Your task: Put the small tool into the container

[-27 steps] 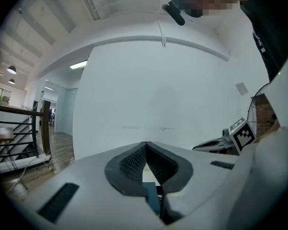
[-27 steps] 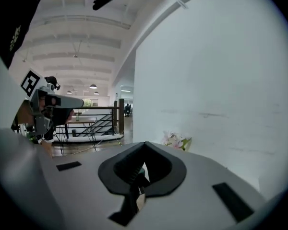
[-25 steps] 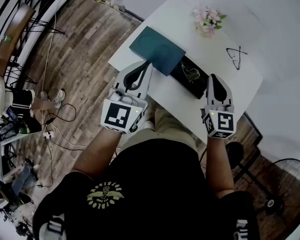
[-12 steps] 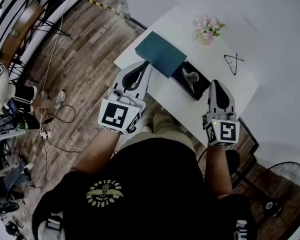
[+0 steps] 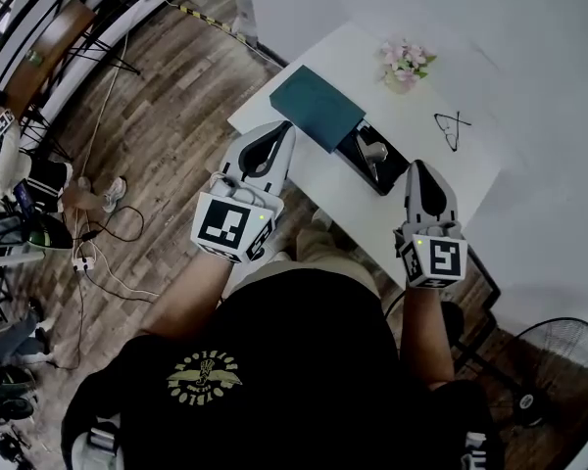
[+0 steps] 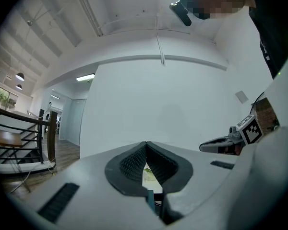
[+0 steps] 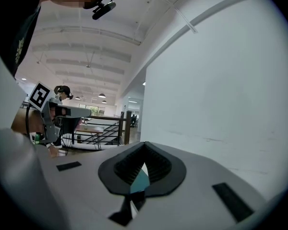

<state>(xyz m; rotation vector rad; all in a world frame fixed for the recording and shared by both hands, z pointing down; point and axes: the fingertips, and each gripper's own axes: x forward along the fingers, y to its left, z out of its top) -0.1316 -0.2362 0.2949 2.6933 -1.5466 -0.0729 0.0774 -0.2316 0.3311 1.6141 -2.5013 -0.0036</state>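
Note:
On the white table lies an open black container with a small silver tool inside it. Its teal lid rests partly over the container's left end. My left gripper hovers near the table's front left edge, just below the lid, jaws together and empty. My right gripper hangs at the container's right end, also shut and empty. In the left gripper view the left gripper points at the white wall; in the right gripper view the right gripper shows a sliver of teal lid through its hollow.
Pink flowers and a pair of glasses lie at the table's far side. A fan stands on the wood floor at lower right. Cables trail over the floor on the left, near a railing.
The table sits slightly further up and right in the head view than a second ago. Both grippers stay shut and keep about the same place by the container.

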